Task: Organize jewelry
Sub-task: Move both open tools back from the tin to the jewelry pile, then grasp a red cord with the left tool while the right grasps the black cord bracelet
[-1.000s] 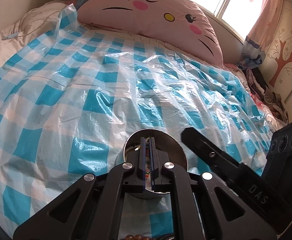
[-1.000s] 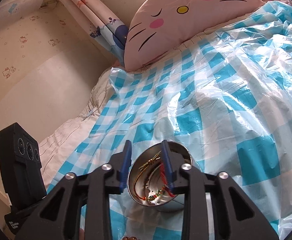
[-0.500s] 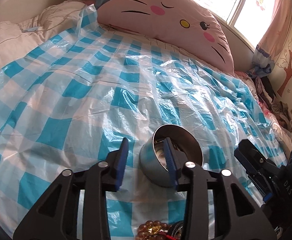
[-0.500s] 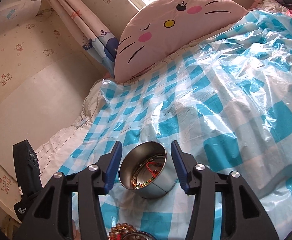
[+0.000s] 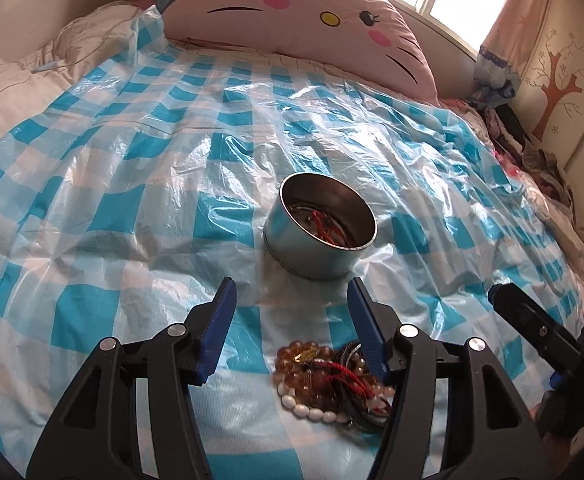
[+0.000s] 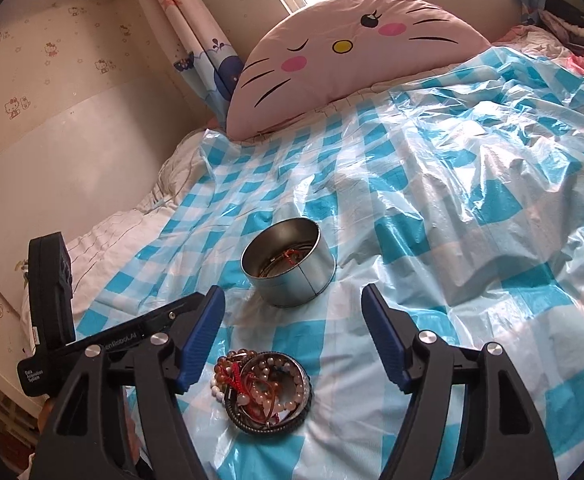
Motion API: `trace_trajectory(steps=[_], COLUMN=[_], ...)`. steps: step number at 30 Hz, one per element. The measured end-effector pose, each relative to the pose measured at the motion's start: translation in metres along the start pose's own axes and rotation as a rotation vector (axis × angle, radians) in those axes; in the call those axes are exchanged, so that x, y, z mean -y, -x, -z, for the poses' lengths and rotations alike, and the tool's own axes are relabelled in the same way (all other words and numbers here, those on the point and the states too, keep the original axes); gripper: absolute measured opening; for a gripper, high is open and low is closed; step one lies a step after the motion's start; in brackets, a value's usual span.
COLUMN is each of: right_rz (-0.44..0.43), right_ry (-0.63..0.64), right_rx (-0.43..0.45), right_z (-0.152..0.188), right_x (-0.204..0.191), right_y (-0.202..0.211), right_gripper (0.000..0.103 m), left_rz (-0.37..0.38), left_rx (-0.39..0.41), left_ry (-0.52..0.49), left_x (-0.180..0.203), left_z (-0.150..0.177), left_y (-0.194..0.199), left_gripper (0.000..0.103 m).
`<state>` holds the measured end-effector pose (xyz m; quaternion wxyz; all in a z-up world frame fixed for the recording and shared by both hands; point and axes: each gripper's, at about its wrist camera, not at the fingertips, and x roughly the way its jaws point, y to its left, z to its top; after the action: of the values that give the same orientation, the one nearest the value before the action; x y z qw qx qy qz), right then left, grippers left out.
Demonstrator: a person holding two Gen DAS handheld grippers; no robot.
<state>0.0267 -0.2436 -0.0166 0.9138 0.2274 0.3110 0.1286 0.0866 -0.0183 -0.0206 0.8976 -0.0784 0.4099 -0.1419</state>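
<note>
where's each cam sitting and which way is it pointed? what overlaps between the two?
Left wrist: on the left gripper, facing forward over the bed at the metal tin and cat-face pillow; own open fingers show, right gripper at the right edge.
Right wrist: on the right gripper, facing the same tin from the other side; own open fingers show, left gripper at lower left.
Shared: tin, jewelry pile, pillow, blue checkered plastic sheet.

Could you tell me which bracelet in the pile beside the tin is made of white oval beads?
The strand curving along the pile's near-left edge; its neighbours are amber-brown round beads.
</note>
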Motion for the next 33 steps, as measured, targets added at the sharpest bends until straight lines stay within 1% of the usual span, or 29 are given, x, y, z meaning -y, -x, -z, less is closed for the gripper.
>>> trace_trajectory(steps=[1, 3, 4, 5, 6, 9, 12, 16, 17, 18, 19, 20, 21, 22, 24, 25, 27, 30, 33], right_rz=[0.007, 0.018, 0.019, 0.025, 0.032, 0.028, 0.027, 0.03, 0.031, 0.031, 0.031, 0.032, 0.031, 0.031, 0.031, 0.03, 0.03, 0.03, 0.028], right_ry=[-0.01, -0.022, -0.022, -0.022, -0.021, -0.037, -0.064, -0.077, -0.075, -0.071, -0.067, -0.062, -0.059, -0.057, -0.056, -0.057, -0.058, -0.057, -0.055], right_rx=[0.004, 0.023, 0.043, 0.066, 0.085, 0.115, 0.126, 0.124, 0.121, 0.118, 0.115, 0.113, 0.111, 0.11, 0.108, 0.108, 0.108, 0.109, 0.111], right_z=[0.003, 0.007, 0.008, 0.008, 0.009, 0.01, 0.011, 0.009, 0.009, 0.01, 0.01, 0.01, 0.01, 0.01, 0.01, 0.01, 0.01, 0.01, 0.011], right_x=[0.002, 0.004, 0.004, 0.004, 0.004, 0.006, 0.011, 0.014, 0.013, 0.013, 0.012, 0.012, 0.011, 0.011, 0.01, 0.01, 0.01, 0.01, 0.009], right_y=[0.003, 0.01, 0.015, 0.02, 0.025, 0.033, 0.036, 0.036, 0.036, 0.035, 0.035, 0.034, 0.034, 0.034, 0.033, 0.033, 0.033, 0.033, 0.032], right_gripper=[0.068, 0.069, 0.071, 0.075, 0.077, 0.079, 0.079, 0.079, 0.079, 0.079, 0.079, 0.079, 0.079, 0.079, 0.079, 0.079, 0.079, 0.079, 0.079], left_rz=[0.009, 0.03, 0.036, 0.037, 0.029, -0.005, -0.037, -0.03, -0.019, -0.011, -0.002, 0.009, 0.021, 0.042, 0.066, 0.071, 0.09, 0.147, 0.206], left_rx=[-0.005, -0.027, -0.041, -0.057, -0.066, -0.088, -0.131, -0.179, -0.188, -0.197, -0.208, -0.218, -0.228, -0.234, -0.224, -0.215, -0.198, -0.16, -0.103], left_ry=[-0.015, -0.045, -0.063, -0.082, -0.104, -0.169, -0.212, -0.249, -0.25, -0.247, -0.244, -0.24, -0.238, -0.233, -0.235, -0.235, -0.212, -0.141, -0.082], left_x=[0.003, 0.008, 0.012, 0.015, 0.019, 0.028, 0.032, 0.033, 0.033, 0.033, 0.033, 0.033, 0.033, 0.033, 0.034, 0.034, 0.031, 0.018, 0.006], left_z=[0.004, 0.011, 0.013, 0.016, 0.018, 0.023, 0.025, 0.028, 0.028, 0.029, 0.029, 0.029, 0.03, 0.03, 0.03, 0.03, 0.028, 0.023, 0.018], left_y=[0.003, 0.007, 0.008, 0.008, 0.008, 0.007, 0.0, -0.008, -0.01, -0.012, -0.014, -0.016, -0.019, -0.02, -0.017, -0.015, -0.011, -0.002, 0.011], left_gripper=[0.058, 0.063, 0.066, 0.07, 0.072, 0.074, 0.074, 0.073, 0.07, 0.064, 0.06, 0.047, 0.029, 0.023, 0.006, 0.003, 0.003, 0.002, 0.002])
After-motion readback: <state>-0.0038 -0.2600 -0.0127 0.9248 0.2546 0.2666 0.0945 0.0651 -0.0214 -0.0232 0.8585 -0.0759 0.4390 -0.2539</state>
